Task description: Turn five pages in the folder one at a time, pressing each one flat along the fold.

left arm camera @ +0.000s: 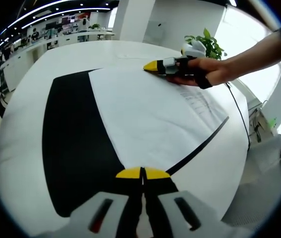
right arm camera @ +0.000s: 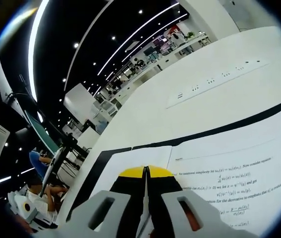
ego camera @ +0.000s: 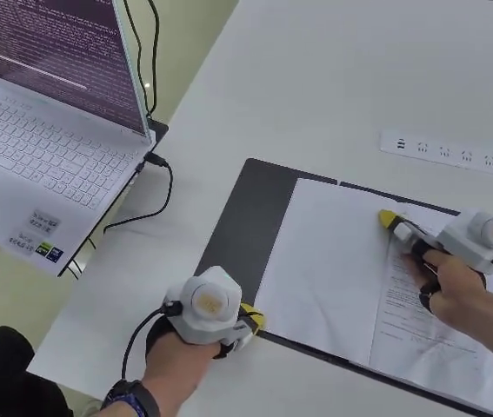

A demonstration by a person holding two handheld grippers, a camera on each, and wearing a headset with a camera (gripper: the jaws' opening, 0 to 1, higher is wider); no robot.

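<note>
the left gripper point(ego camera: 254, 320), closed empty, rests at the edge of the open black folder point(ego camera: 244, 217), the right gripper point(ego camera: 388, 219), also closed, on its white paper page point(ego camera: 333, 261).

- Folder point(ego camera: 244, 213): black cover.
- Pages point(ego camera: 329, 261): white; the right one carries black printed lines.
- Left gripper point(left arm camera: 142, 173) and right gripper point(right arm camera: 146, 172): yellow tips, pale grey bodies.
- Table point(ego camera: 333, 78): white.
- Laptop point(ego camera: 46, 148): white keys, purple screen.

Laptop point(ego camera: 46, 139) L of folder point(ego camera: 242, 217), power strip point(ego camera: 450, 154) behind, bare table point(ego camera: 333, 78) btwn
</note>
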